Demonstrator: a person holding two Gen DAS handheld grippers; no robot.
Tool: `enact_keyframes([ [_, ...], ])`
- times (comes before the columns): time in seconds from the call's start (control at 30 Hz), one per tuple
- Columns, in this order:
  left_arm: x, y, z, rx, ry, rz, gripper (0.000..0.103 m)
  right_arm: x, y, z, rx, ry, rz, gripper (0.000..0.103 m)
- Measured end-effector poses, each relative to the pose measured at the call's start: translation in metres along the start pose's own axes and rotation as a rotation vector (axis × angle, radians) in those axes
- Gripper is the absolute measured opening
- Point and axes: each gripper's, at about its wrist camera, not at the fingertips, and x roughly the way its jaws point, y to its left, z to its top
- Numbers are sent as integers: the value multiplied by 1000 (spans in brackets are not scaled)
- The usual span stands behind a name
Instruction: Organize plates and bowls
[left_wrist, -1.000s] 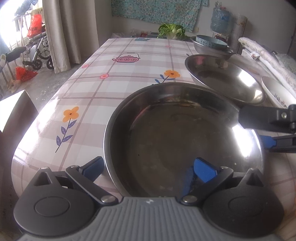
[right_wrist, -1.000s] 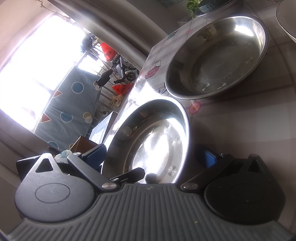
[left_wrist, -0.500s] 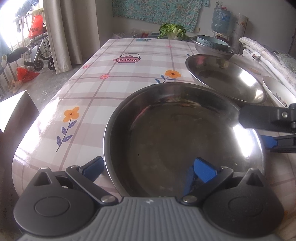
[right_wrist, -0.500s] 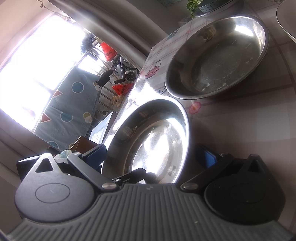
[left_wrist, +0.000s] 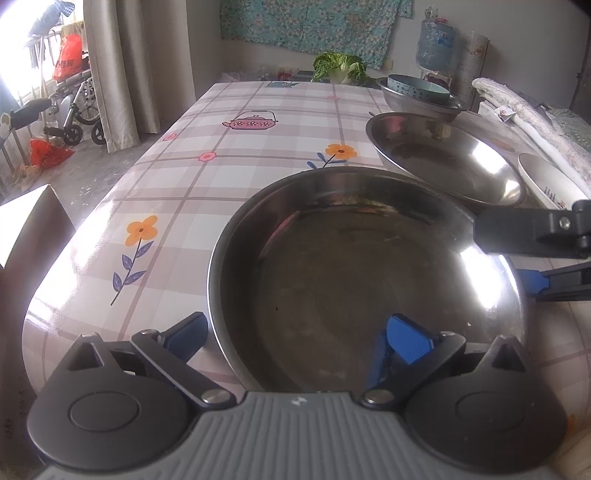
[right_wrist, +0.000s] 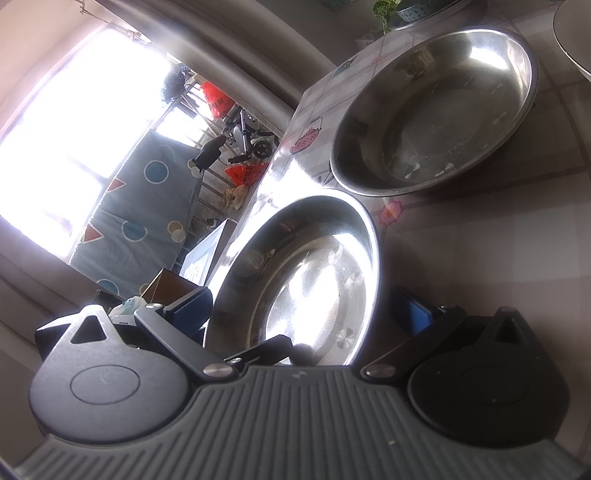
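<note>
The table (left_wrist: 177, 192) with its checked flower cloth is filling the left wrist view, running away toward 12 o'clock. On it, right in front, a big steel dish (left_wrist: 362, 266) is sitting. The left gripper (left_wrist: 295, 336) is straddling the dish's near rim, one blue finger outside at 8 o'clock and one inside at 5 o'clock; the fingers are wide apart, so it is not squeezing. The right gripper (left_wrist: 532, 258) is reaching in from 3 o'clock, one finger over the rim and one under it.

The right wrist view is tilted, and only it is showing the dish (right_wrist: 306, 280) standing between the right gripper (right_wrist: 303, 317) fingers, which are set apart on either side of the rim. I cannot tell if they are pinching it.

A second steel dish (left_wrist: 443, 158) is lying just behind the first at 1 o'clock, close in the way. A white plate (left_wrist: 546, 177) is peeking in at 3 o'clock. Far back, a blue bowl (left_wrist: 417, 86) is resting inside a steel bowl (left_wrist: 424, 103). A cabbage (left_wrist: 340, 66) is sitting at 12 o'clock.
</note>
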Motion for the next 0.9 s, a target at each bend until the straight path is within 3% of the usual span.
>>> enact_keyframes([
  [0.27, -10, 11, -1, -64, -39, -25, 96, -5, 3, 0, -35, -14, -35, 99],
  [0.43, -14, 19, -1, -109, -52, -51, 91, -12, 4, 1, -73, -48, -85, 84],
  [0.7, -16, 22, -2, -111, -61, -31, 69, -14, 4, -4, -103, -56, -154, 54],
  [0.9, -16, 24, -3, -115, -67, -24, 54, -14, 5, -6, -127, -63, -196, 42],
])
